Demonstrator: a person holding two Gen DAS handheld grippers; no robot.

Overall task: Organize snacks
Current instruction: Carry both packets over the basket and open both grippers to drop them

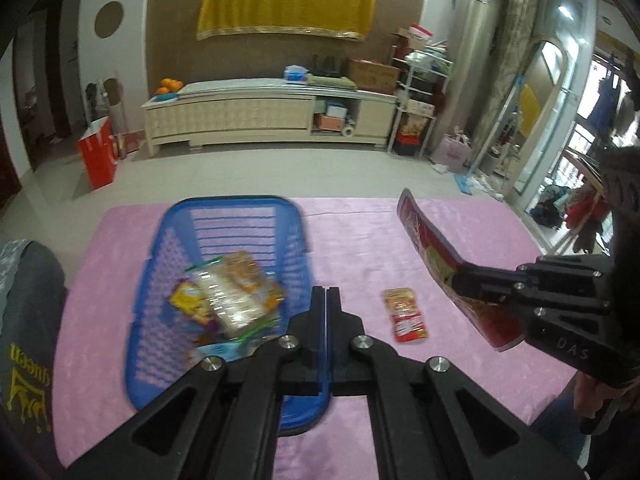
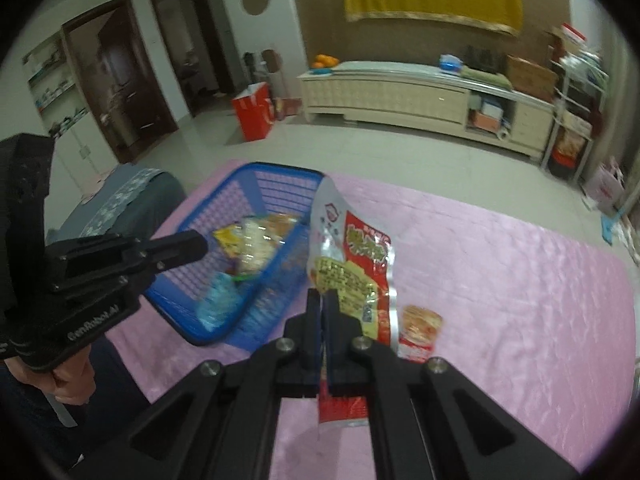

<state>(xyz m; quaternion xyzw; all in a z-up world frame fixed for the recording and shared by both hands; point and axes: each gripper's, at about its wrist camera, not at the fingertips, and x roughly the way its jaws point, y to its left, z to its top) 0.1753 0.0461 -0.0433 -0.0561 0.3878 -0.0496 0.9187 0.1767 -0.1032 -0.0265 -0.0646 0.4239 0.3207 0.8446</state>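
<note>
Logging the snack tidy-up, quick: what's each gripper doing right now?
Left gripper: shut, holding nothing.
Right gripper: shut on the red snack packet.

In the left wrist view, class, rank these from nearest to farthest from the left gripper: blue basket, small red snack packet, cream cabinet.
1. blue basket, just left of the left gripper
2. small red snack packet, lying to its right
3. cream cabinet, at the far wall

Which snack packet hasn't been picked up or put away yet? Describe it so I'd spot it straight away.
Start at the pink tablecloth and find the blue basket holding several packets. To the right of the basket, lying flat on the cloth by itself, is a small red and orange packet. Unlike the larger red packet gripped in the right hand-held gripper, nothing touches it.
</note>
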